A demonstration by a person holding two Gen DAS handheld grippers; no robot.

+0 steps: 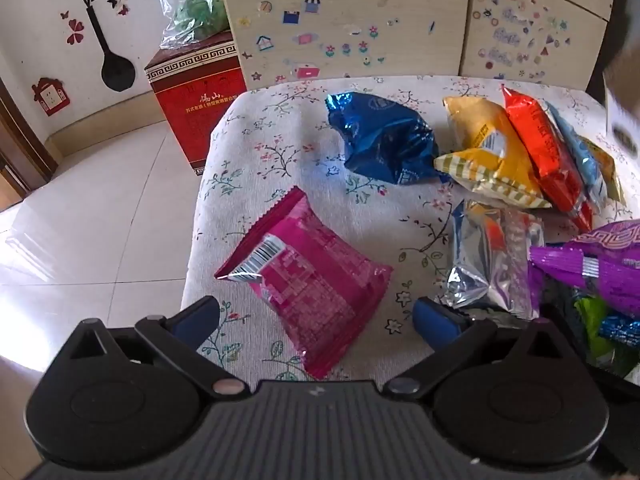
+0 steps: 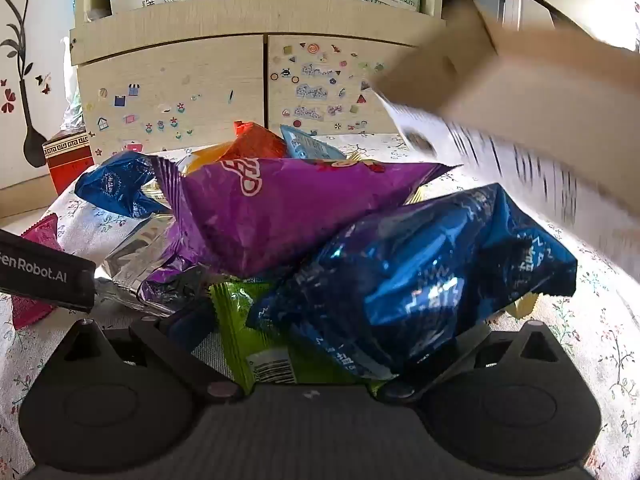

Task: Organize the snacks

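Snack packets lie scattered on a floral tablecloth [image 1: 280, 152]. In the left wrist view a pink packet [image 1: 308, 284] lies between the fingers of my open left gripper [image 1: 316, 320], not pinched. Behind it are a blue foil bag [image 1: 384, 140], yellow packets [image 1: 488, 156], an orange-red packet [image 1: 548, 152], a silver packet [image 1: 492, 264] and a purple bag [image 1: 608, 268]. In the right wrist view my right gripper [image 2: 320, 332] is open with a green packet [image 2: 256, 332] and a large blue foil bag [image 2: 432, 276] between its fingers; the right fingertip is hidden. A purple bag [image 2: 288, 208] lies behind.
A blurred cardboard box [image 2: 520, 112] is in motion at the upper right. A sticker-covered wooden cabinet [image 1: 344, 24] stands behind the table. A red carton [image 1: 196, 92] sits on the tiled floor at the left. The table's left edge [image 1: 200, 216] drops to the floor.
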